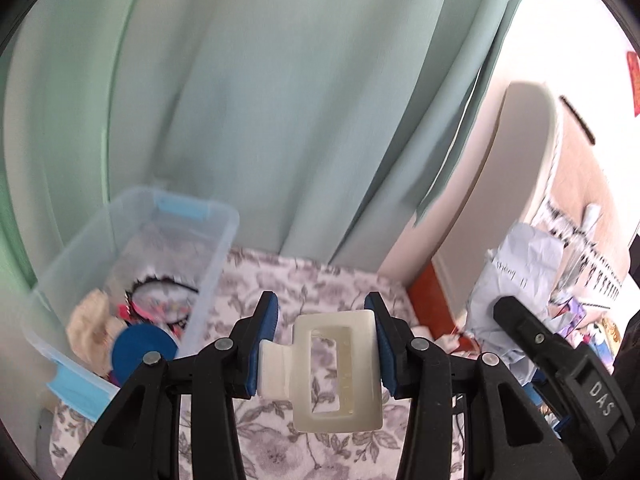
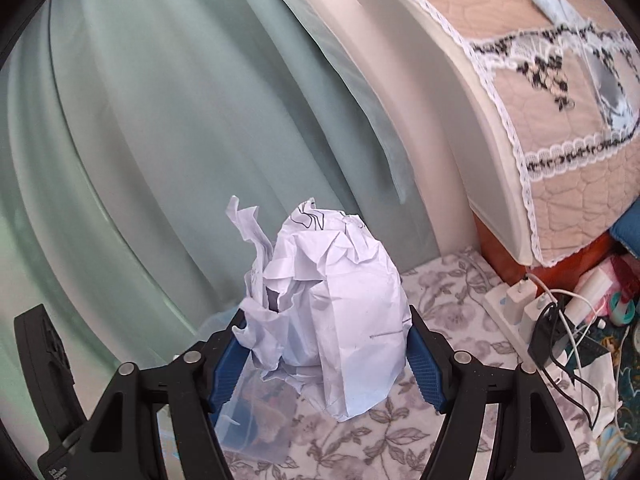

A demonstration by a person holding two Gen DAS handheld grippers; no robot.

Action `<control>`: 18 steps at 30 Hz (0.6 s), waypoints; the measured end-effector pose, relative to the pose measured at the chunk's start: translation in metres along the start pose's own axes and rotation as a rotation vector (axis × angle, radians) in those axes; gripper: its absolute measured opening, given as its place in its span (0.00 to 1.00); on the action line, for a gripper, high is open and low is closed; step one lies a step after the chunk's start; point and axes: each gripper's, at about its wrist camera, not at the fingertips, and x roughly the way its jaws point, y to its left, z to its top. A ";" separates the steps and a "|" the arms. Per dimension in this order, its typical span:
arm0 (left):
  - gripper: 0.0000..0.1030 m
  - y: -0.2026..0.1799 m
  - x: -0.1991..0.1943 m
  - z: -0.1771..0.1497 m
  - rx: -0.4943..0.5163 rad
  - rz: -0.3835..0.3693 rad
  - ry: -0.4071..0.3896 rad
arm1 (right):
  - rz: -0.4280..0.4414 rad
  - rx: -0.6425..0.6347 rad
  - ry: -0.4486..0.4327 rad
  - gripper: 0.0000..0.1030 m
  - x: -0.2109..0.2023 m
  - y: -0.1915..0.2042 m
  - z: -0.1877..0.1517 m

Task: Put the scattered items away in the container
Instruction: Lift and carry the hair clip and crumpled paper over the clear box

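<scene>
My left gripper (image 1: 322, 344) is shut on a cream rectangular hair claw clip (image 1: 336, 372), held above the floral cloth (image 1: 320, 456). The clear plastic container (image 1: 208, 280) with blue latches stands to its left and holds a black headband (image 1: 160, 284), a beige scrunchie (image 1: 92, 328) and a blue round item (image 1: 144, 350). My right gripper (image 2: 326, 344) is shut on a crumpled white paper ball (image 2: 332, 312), which also shows in the left wrist view (image 1: 516, 280) at right. A corner of the container (image 2: 256, 412) lies below the right gripper.
A green curtain (image 1: 260, 100) hangs behind. A padded headboard with a lace-trimmed cover (image 2: 560, 100) is at right. A white power strip with chargers and cables (image 2: 520, 304) lies on the cloth beside an orange-red wooden edge (image 2: 500, 248).
</scene>
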 end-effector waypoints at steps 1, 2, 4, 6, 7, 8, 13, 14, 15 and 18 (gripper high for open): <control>0.45 0.001 -0.006 0.002 -0.001 -0.003 -0.014 | 0.005 -0.005 -0.006 0.73 -0.003 0.003 0.001; 0.45 0.002 -0.011 0.004 -0.002 -0.007 -0.024 | 0.009 -0.009 -0.012 0.73 -0.006 0.007 0.002; 0.45 0.003 -0.020 0.006 -0.004 -0.016 -0.045 | 0.013 -0.021 -0.024 0.73 -0.011 0.014 0.002; 0.45 0.005 -0.030 0.008 -0.009 -0.030 -0.063 | 0.012 -0.036 -0.035 0.73 -0.014 0.022 0.002; 0.45 0.006 -0.034 0.009 -0.009 -0.034 -0.072 | 0.013 -0.045 -0.035 0.73 -0.015 0.025 0.002; 0.45 0.005 -0.036 0.010 -0.005 -0.032 -0.080 | 0.018 -0.053 -0.038 0.73 -0.016 0.028 0.001; 0.45 0.005 -0.058 0.010 -0.003 -0.041 -0.118 | 0.036 -0.081 -0.056 0.73 -0.025 0.041 -0.004; 0.45 0.007 -0.062 0.009 -0.007 -0.043 -0.124 | 0.038 -0.085 -0.056 0.73 -0.025 0.043 -0.004; 0.45 0.009 -0.065 0.009 -0.011 -0.044 -0.128 | 0.042 -0.088 -0.058 0.73 -0.026 0.045 -0.005; 0.45 0.015 -0.072 0.008 -0.020 -0.043 -0.137 | 0.048 -0.101 -0.059 0.73 -0.028 0.051 -0.008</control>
